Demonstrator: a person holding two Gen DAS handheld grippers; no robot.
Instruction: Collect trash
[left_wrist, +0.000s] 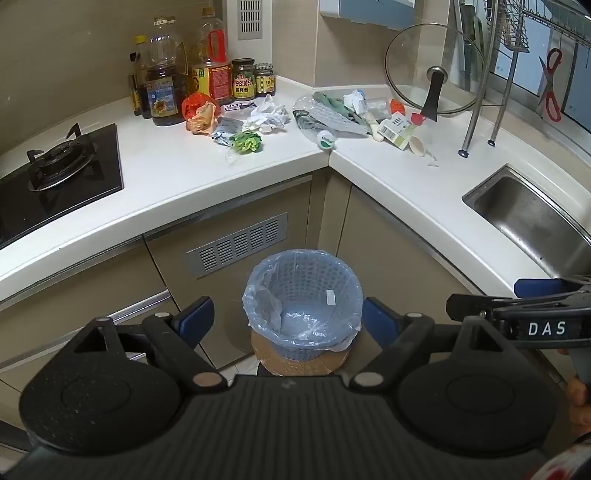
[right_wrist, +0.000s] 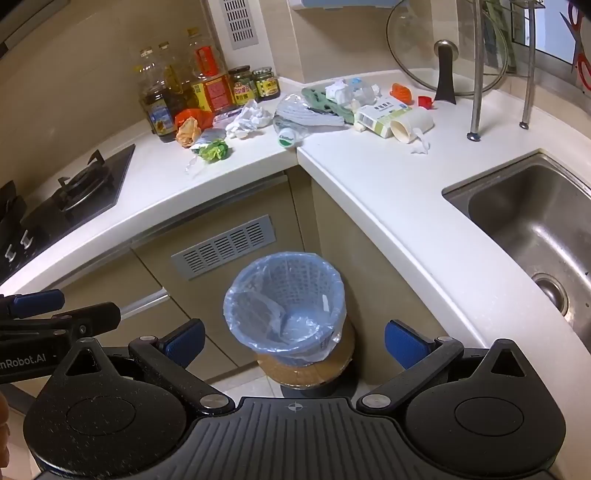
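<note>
Both grippers are hanging side by side above the floor in front of the counter's inner corner, tilted downward. The left gripper (left_wrist: 286, 319) is standing with its blue pads wide apart and nothing between them; the right gripper (right_wrist: 295, 341) is likewise spread wide and empty.

Below them a blue mesh wastebasket (right_wrist: 286, 306), lined with a clear plastic bag, is sitting on a round brown board on the floor, close to the cabinet fronts beneath the corner.

The trash is lying on the white counter (left_wrist: 177, 177), gathered toward its back corner. A crushed clear plastic bottle (left_wrist: 317, 118) with a white cap is lying right at the inner corner edge. To its left, crumpled white paper (left_wrist: 267, 116), a green leafy scrap (left_wrist: 245, 142) and an orange-red plastic bag (left_wrist: 197, 110) are resting in front of the oil bottles (left_wrist: 162, 81) and sauce jars (left_wrist: 243, 79) along the back wall. To the bottle's right, a small white-and-green carton (right_wrist: 380, 116) and a tipped paper cup (right_wrist: 410, 125) are lying near a glass pot lid (left_wrist: 436, 70) leaning against the wall.

A gas hob (left_wrist: 59, 177) is occupying the counter's left end, a steel sink (right_wrist: 532, 229) its right end.
</note>
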